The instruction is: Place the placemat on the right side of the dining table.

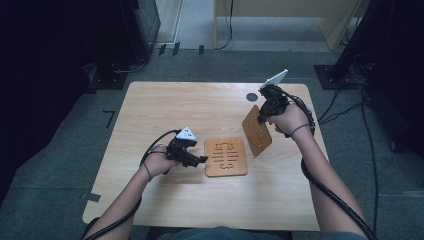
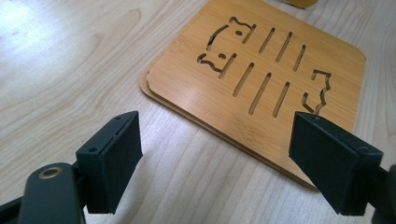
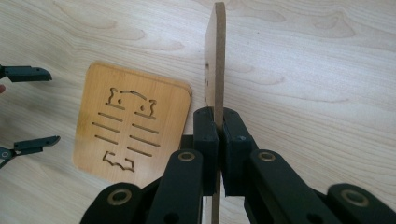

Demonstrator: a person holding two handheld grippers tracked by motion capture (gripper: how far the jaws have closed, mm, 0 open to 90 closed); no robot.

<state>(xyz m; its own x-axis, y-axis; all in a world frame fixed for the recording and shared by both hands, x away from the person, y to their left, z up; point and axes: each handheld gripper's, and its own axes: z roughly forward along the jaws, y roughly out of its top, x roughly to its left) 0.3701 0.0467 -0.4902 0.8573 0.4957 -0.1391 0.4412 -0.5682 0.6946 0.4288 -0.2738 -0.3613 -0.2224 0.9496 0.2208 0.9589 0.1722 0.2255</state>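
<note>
A square wooden board [image 1: 226,156] with slots and an animal-shaped cut-out lies flat near the table's middle. In the left gripper view this board [image 2: 261,74] rests on a second, slightly offset board whose edge shows beneath it. My left gripper [image 1: 199,160] stands open just left of the stack, its jaws [image 2: 215,144] spread wide above the near corner. My right gripper [image 1: 263,116] is shut on a third such board [image 1: 257,131], held tilted above the table to the right of the stack. In the right gripper view that board [image 3: 215,60] stands edge-on between the jaws [image 3: 219,126].
A small grey round disc [image 1: 252,97] is set into the table [image 1: 165,110] near its far edge. Cables trail from both grippers and across the floor at right. The left gripper's open fingers [image 3: 28,73] show at the left of the right gripper view.
</note>
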